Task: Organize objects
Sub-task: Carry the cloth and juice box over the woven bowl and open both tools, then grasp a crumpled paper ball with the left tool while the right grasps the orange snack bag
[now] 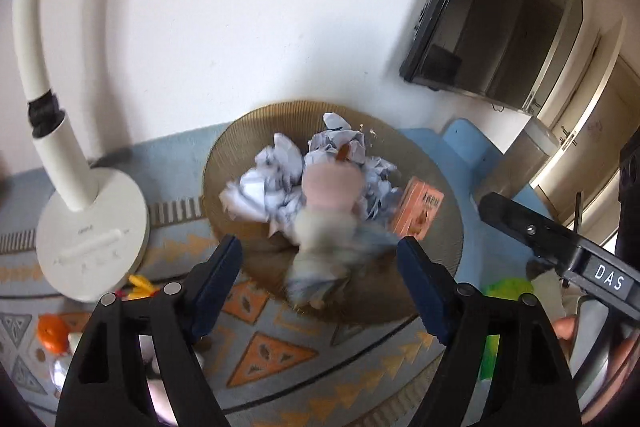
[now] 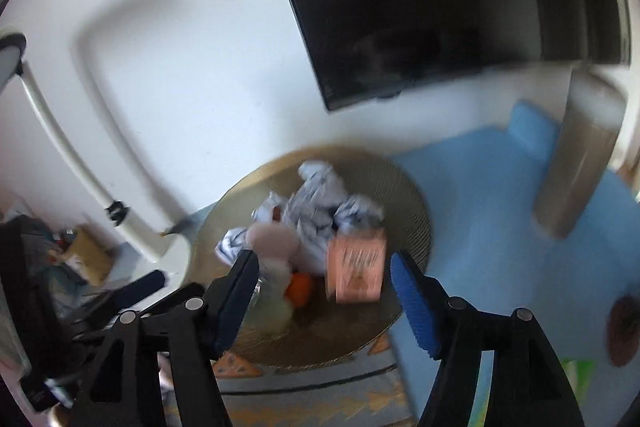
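Observation:
A round gold tray holds crumpled white paper balls, a small orange box and a blurred doll-like toy with a pink head. The toy lies in the tray between my left gripper's open blue fingers, not gripped. In the right wrist view the tray shows the same toy, the orange box and an orange piece. My right gripper is open and empty above the tray's near side.
A white desk lamp stands left of the tray on a patterned mat. Small orange and yellow toys lie at the lower left. A green object lies right. A black monitor hangs on the wall behind.

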